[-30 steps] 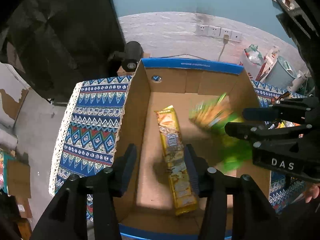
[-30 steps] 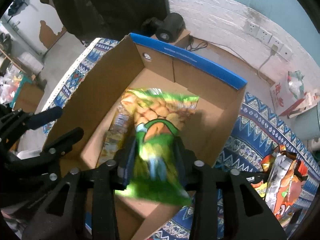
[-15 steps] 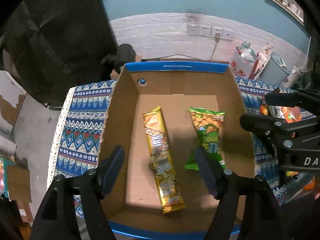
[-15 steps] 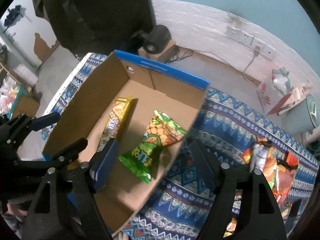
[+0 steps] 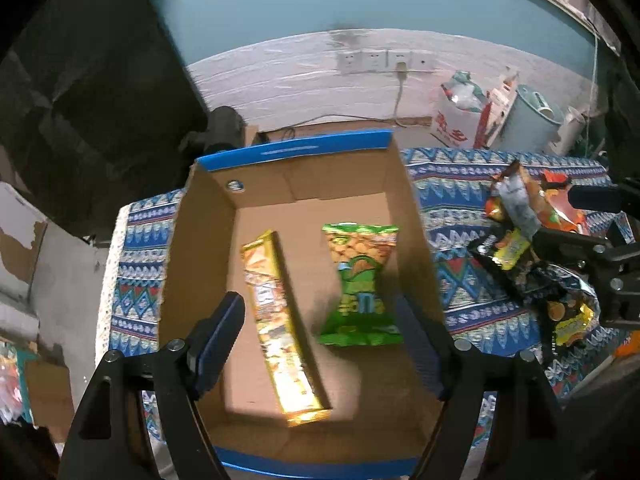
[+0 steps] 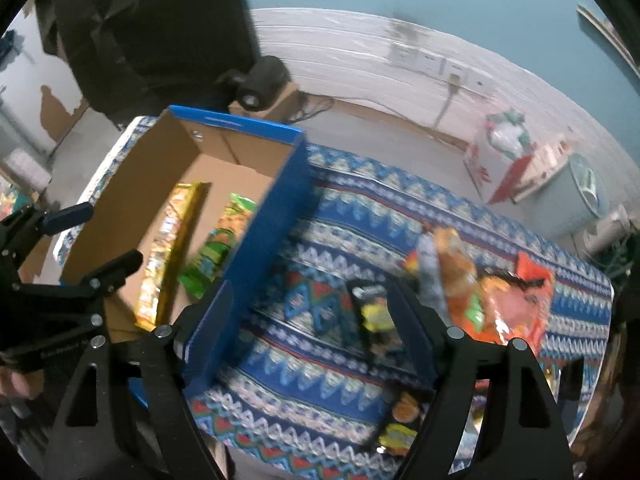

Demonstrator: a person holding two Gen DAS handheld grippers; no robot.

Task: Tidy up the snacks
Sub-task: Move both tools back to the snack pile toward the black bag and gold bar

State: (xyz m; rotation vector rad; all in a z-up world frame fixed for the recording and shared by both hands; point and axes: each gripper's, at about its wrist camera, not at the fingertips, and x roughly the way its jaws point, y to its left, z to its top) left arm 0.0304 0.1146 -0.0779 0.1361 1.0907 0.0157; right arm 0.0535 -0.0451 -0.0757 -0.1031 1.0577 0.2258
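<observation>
In the left wrist view, the left claw hangs wide open and empty at the bottom of the frame, above the cardboard box. A long yellow snack packet lies on the box floor between its fingers, nearer the left one, and a green snack bag lies beside it toward the right finger. More snack bags sit on the patterned bench at right. In the right wrist view, the right claw is also spread wide and holds nothing, above the bench just right of the box. A black snack pack lies between its fingers, by the right one; orange bags lie further right.
</observation>
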